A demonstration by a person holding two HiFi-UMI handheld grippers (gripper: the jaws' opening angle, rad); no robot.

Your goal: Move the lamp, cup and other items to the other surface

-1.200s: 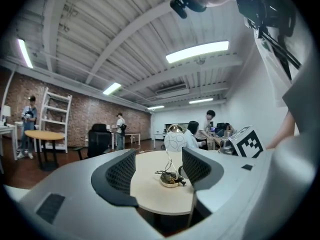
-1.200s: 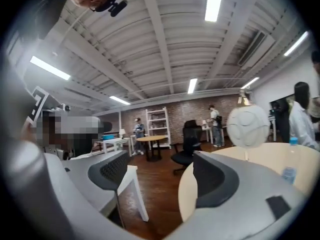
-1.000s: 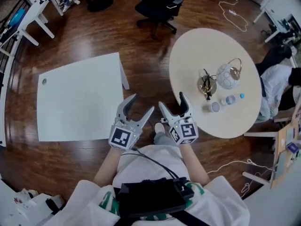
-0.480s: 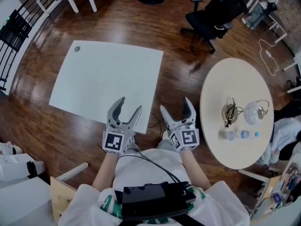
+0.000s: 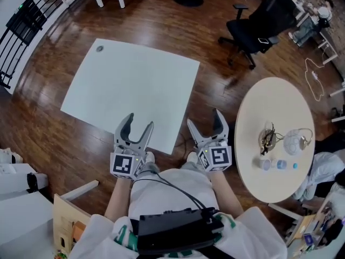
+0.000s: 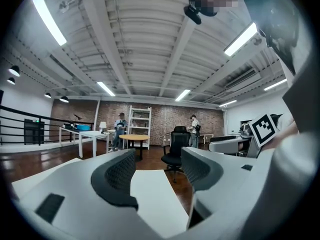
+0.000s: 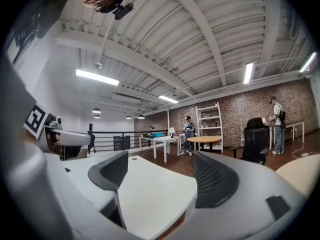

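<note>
Left gripper point(image 5: 138, 122) and right gripper point(image 5: 205, 118) are best swung toward the round table point(image 5: 269, 101) at their right, where the lamp point(image 5: 294, 142) and cup point(image 5: 264, 164) stand well apart from them, 1 item to be taken per gripper. Both sets of jaws are spread wide and empty; the white table point(image 5: 135, 85) lies just ahead

floor point(image 5: 48, 117): glossy dark wood boards. square table point(image 5: 135, 90): matt, smooth white top. round table point(image 5: 275, 107): pale matt wood look.
</note>
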